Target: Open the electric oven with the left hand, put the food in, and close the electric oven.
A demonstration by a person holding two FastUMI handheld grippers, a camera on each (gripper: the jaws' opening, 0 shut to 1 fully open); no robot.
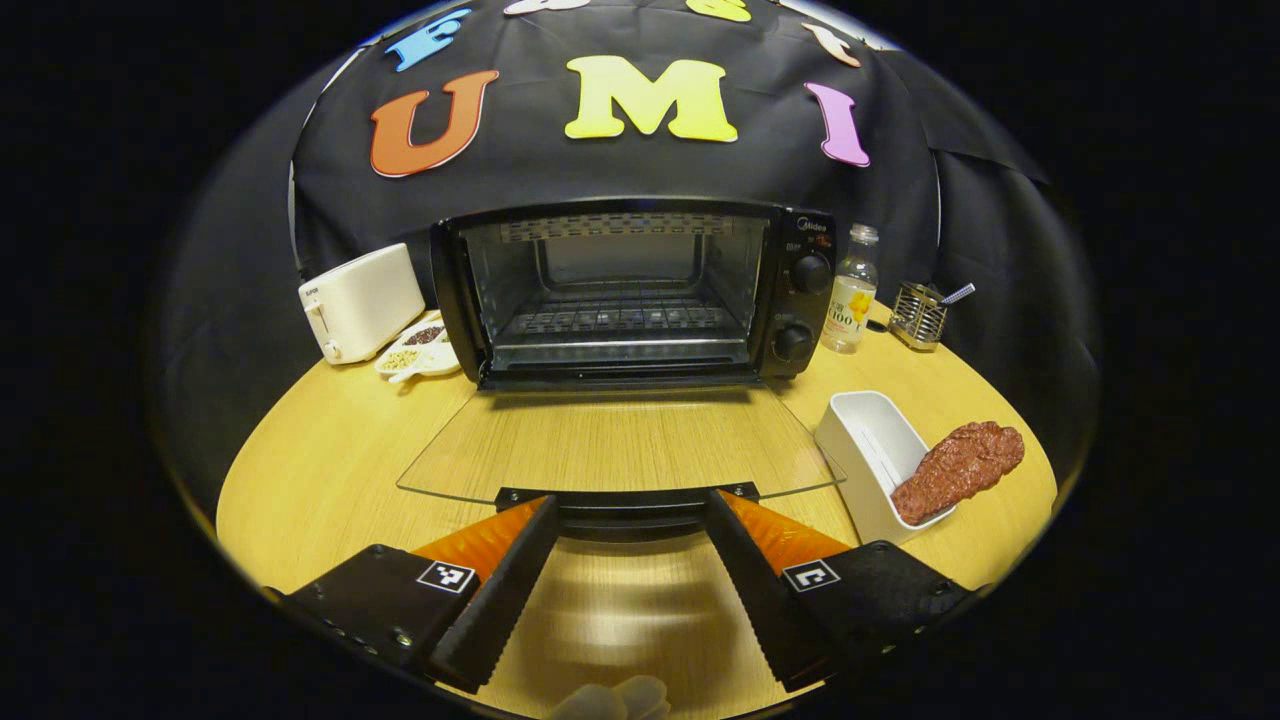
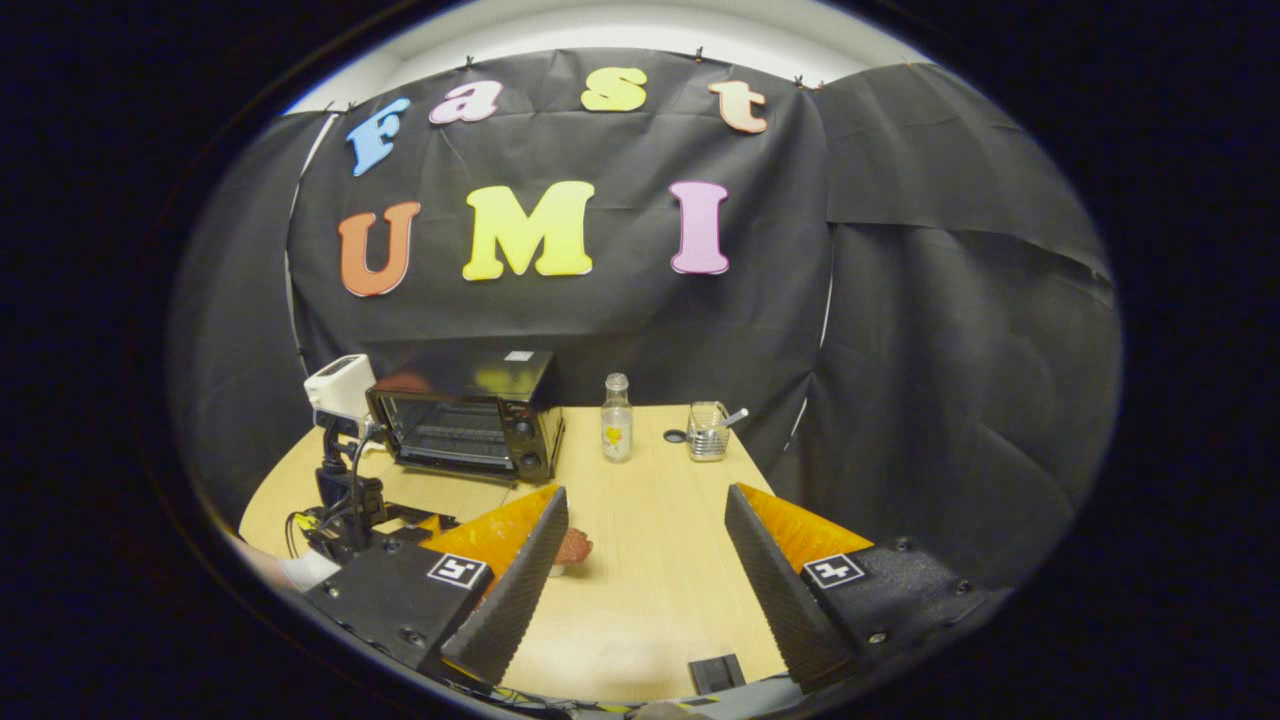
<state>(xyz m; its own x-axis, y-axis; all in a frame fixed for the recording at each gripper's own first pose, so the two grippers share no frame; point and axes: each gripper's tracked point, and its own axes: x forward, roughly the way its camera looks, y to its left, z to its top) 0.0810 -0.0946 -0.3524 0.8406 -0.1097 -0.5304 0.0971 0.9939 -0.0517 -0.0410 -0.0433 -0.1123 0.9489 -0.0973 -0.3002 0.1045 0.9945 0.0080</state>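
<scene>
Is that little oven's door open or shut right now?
Open. The oven has its glass door folded down flat over the table, baring the empty wire rack.

oven [image 1: 620,290] door [image 1: 620,445] down flat – open tongs [image 1: 630,515] flank its handle [image 1: 625,500].

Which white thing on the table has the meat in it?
The white tray right of the open oven; the white toaster and seed dish sit left.
</scene>
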